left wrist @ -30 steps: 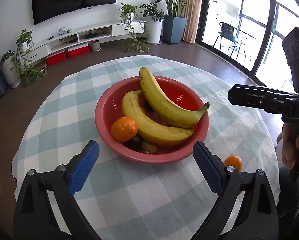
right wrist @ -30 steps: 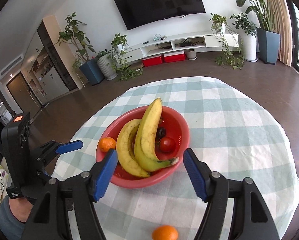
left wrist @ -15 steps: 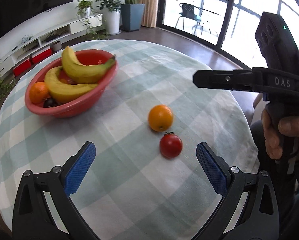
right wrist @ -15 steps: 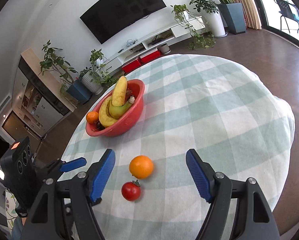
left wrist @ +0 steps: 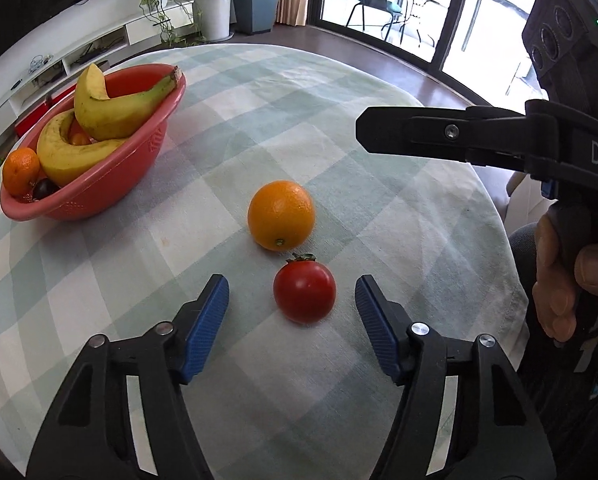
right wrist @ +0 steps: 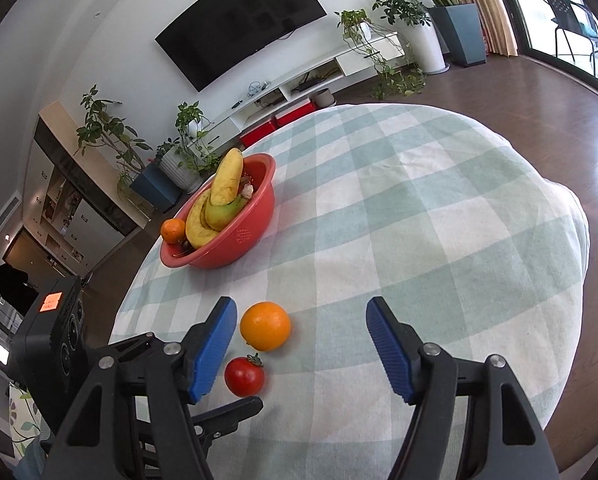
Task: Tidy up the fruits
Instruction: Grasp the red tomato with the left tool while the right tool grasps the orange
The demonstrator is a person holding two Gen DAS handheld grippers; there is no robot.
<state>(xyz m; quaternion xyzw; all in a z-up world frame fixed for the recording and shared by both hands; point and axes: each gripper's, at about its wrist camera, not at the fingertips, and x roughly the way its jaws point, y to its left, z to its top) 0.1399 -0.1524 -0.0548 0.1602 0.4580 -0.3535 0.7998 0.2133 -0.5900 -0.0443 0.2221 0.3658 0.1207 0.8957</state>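
Between closing left tongs [left wrist: 292,308]: tomato [left wrist: 304,293], untouched

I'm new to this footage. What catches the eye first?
A round orange and a red tomato lie side by side on the checked tablecloth. Behind them, a red plastic bowl holds two yellow bananas. The left hand-held gripper is closing around the tomato.

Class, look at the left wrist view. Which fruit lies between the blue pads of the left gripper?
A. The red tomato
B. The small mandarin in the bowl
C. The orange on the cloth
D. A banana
A: the red tomato sits on the checked cloth between the blue pads of the left gripper, whose jaws are closing but not yet touching it; the orange lies just beyond.
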